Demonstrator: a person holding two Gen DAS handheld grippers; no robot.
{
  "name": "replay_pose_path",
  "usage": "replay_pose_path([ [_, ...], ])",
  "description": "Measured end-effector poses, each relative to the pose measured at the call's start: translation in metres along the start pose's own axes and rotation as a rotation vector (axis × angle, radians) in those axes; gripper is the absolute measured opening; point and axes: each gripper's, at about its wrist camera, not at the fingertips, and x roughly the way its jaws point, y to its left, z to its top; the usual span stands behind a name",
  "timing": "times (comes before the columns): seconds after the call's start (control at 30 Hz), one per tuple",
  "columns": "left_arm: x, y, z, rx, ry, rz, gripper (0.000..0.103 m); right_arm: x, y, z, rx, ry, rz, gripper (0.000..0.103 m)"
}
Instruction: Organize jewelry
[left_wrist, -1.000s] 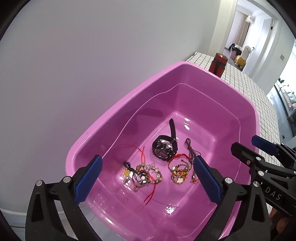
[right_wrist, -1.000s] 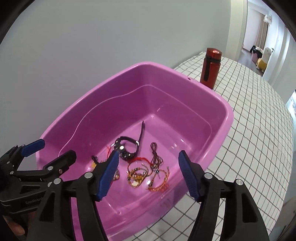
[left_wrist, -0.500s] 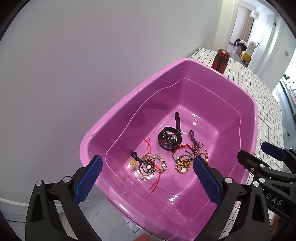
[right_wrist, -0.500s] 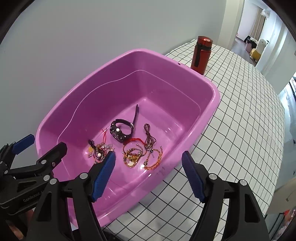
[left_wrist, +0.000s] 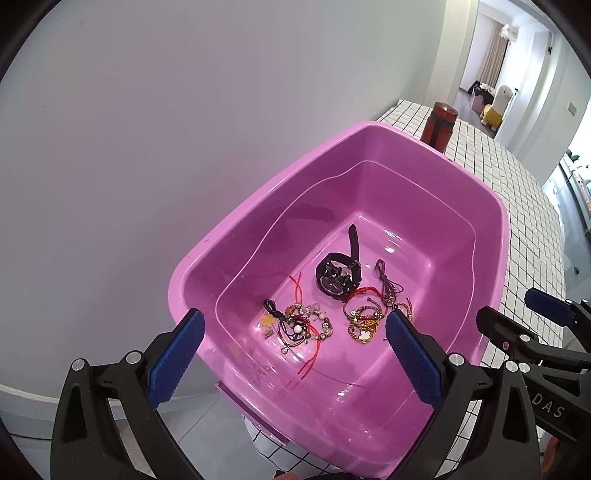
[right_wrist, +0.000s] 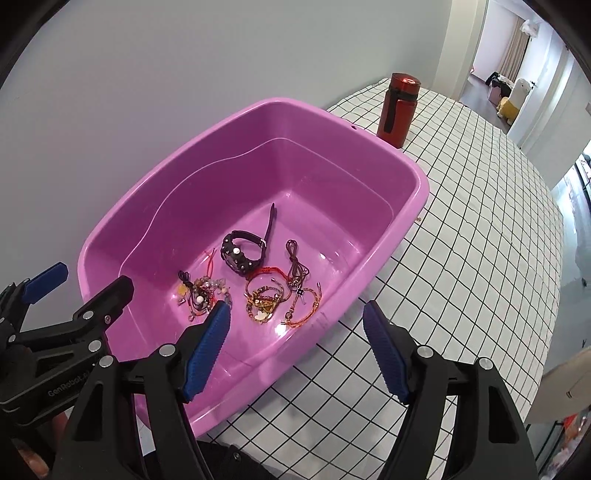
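Both claws have drawn back and up from the pink tub since a second ago, so its whole rim now shows and the jewelry looks smaller on its floor. In the left wrist view the left claw hangs over the tub's near end with its blue pads spread wide and nothing between them. In the right wrist view the right claw is likewise wide and bare, one pad over the tub's near rim and the other over the checked bench.

On the tub floor a black watch lies toward 12 o'clock of the cluster, strap pointing away. At 8 o'clock from it sits a beaded bracelet tangle with red cords, and at 5 o'clock a gold chain bracelet, touching a red cord loop. A dark cord necklace lies just at 3 o'clock of the watch.

A red bottle stands upright on the bench just past the tub's far corner.
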Motion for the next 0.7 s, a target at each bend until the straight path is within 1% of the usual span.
replay_pose_path([
  [0.7,-0.0090,-0.0007,-0.0019,-0.003,-0.014,0.008,0.097,-0.0033,0.0013,-0.0003,-0.011,0.002,-0.008,0.071],
])
